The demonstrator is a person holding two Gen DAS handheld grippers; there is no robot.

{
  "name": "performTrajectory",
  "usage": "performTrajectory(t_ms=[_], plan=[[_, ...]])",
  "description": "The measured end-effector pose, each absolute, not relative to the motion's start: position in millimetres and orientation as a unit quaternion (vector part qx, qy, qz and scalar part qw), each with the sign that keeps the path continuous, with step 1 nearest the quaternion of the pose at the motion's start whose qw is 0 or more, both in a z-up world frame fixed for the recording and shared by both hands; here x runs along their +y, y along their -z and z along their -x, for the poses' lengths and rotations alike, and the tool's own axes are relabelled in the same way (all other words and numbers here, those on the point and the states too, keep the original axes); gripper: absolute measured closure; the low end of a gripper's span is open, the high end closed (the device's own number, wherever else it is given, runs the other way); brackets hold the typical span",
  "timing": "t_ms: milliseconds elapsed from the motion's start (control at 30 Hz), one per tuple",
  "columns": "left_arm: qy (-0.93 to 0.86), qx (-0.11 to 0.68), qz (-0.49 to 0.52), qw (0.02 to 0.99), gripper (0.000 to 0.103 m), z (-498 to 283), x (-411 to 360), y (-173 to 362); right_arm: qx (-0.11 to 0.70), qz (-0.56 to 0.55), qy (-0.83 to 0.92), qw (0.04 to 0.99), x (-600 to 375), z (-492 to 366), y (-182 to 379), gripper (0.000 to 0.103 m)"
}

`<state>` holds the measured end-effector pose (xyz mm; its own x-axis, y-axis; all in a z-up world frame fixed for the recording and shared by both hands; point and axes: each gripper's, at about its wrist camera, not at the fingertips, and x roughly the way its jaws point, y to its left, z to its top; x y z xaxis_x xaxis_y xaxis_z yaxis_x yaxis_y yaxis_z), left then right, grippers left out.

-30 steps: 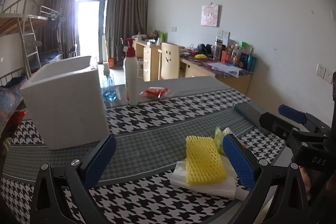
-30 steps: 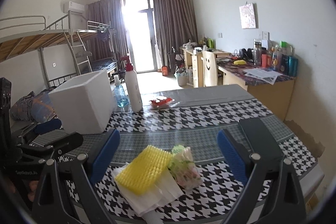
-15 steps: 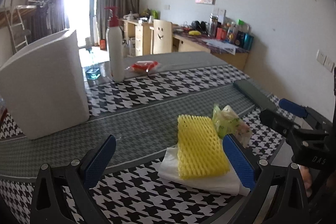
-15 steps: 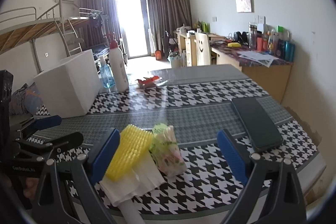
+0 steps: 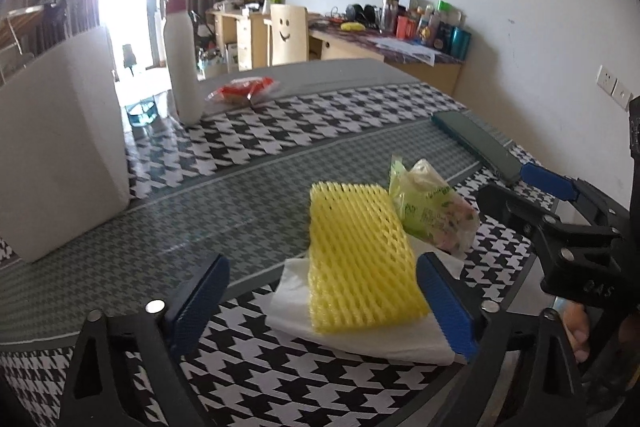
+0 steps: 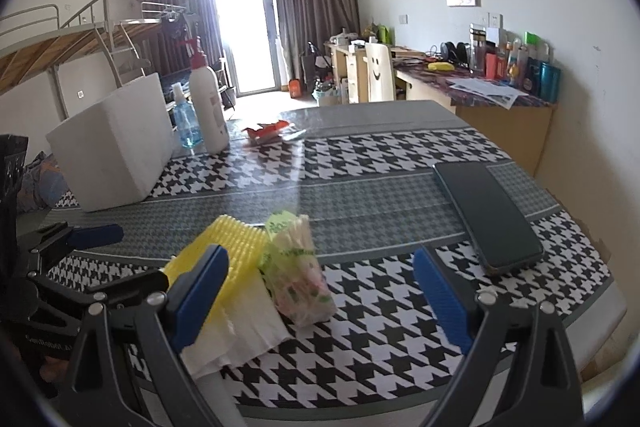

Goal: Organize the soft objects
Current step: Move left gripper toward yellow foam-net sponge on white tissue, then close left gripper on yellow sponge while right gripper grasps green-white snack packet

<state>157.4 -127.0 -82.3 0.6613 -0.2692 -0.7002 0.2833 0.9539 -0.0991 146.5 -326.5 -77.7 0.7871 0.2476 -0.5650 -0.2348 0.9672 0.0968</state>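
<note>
While low over the table point(image 5: 280, 131), both jaws wide apart.

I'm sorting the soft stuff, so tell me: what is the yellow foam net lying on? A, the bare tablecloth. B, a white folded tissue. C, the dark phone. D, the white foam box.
B: the yellow foam net rests on the white folded tissue, whose edges stick out beneath it.

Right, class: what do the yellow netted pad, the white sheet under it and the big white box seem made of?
Yellow netted pad: probably foam mesh, matte; open diamond holes show.
White sheet: likely tissue paper, soft and matte, with limp, layered edges.
Big white box: perhaps polystyrene foam; thick, dull white walls.
</note>
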Motion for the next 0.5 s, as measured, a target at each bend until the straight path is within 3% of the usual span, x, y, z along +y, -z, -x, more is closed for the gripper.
performTrajectory(t_ms=[233, 500], plan=[[0.159, 0.399, -0.007, 0.903, 0.025, -165, -131, 91, 0.317, -0.018, -0.119, 0.941, -331, -154, 85, 0.007], [0.179, 0.413, -0.023, 0.893, 0.048, -168, -141, 98, 0.325, -0.016, -0.121, 0.938, -329, -159, 92, 0.015]])
